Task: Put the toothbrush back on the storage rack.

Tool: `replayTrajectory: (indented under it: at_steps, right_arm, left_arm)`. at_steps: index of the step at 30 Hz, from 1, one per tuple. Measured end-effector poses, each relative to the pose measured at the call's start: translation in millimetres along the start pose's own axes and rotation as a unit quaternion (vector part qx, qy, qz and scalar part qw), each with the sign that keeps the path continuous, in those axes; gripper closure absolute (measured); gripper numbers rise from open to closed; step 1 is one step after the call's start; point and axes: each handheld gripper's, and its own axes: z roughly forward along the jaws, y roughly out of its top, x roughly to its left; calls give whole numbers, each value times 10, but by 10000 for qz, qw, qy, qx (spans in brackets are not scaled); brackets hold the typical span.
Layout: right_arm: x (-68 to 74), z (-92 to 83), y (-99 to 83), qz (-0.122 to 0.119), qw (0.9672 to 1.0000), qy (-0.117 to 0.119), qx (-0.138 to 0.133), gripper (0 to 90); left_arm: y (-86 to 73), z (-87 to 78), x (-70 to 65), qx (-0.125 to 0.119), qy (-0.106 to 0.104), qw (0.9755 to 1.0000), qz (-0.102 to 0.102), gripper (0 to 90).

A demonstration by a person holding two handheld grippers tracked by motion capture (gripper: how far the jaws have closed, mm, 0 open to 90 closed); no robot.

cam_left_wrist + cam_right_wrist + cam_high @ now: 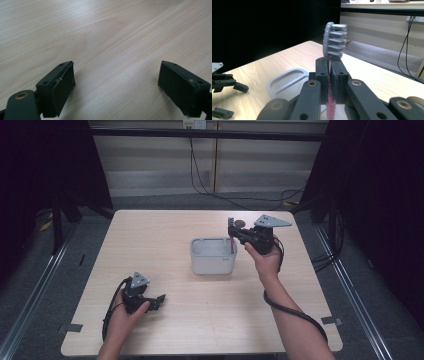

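Here, pale wooden table, grey floor

The toothbrush stands over the holder, mid-table.

The toothbrush stands upright, with a grey head, grey bristles and a pink handle. Its neck is clamped between the closed tongs of the right hand, head uppermost, bristles facing sideways. It hangs above the right end of the white oblong holder, which sits near the middle of the tabletop.
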Motion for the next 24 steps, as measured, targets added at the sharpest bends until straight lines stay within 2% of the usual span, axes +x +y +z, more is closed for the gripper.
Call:
replayTrajectory:
  at_steps: [24]
  right_arm:
    - [2,-31,-150,22,9999,-4,102,854]
  left_arm:
    - [0,0,0,1,0,10000,1,133]
